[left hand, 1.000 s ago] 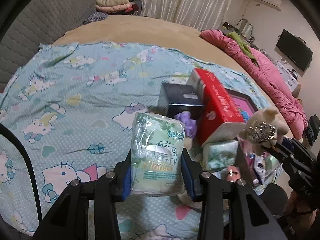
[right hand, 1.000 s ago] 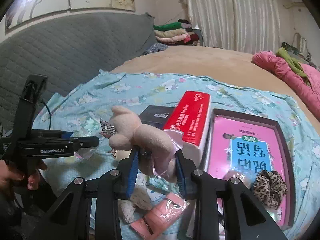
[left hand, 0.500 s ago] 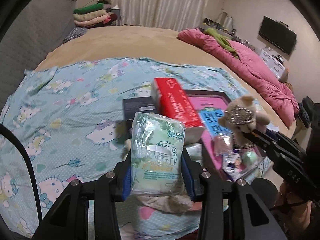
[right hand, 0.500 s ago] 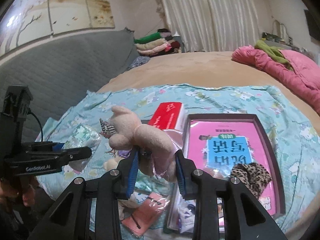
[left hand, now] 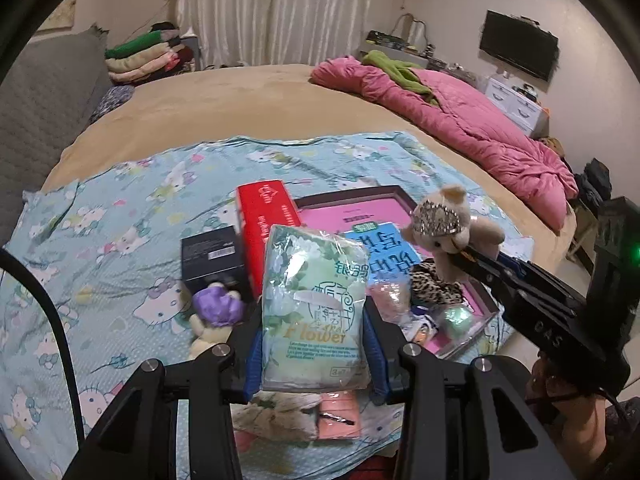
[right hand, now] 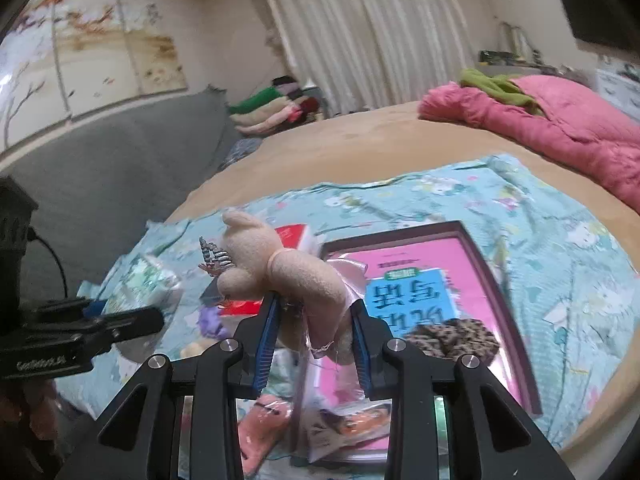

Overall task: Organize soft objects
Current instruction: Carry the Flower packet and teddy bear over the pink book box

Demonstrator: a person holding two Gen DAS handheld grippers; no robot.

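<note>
Mid-carry — left gripper (left hand: 314,354) clamped on the tissue pack (left hand: 314,308), right gripper (right hand: 314,354) squeezing the bear (right hand: 288,284), both lifted over the bed (left hand: 248,92). Next up, probably picking a drop spot for each.

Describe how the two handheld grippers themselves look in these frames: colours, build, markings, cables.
Both are matte black angular two-finger grippers with blue ribbed pads and silver pivot bolts. The left gripper has a black cable looping beside it and white lettering on its side. The right gripper carries raised lettering and a green indicator light.
</note>
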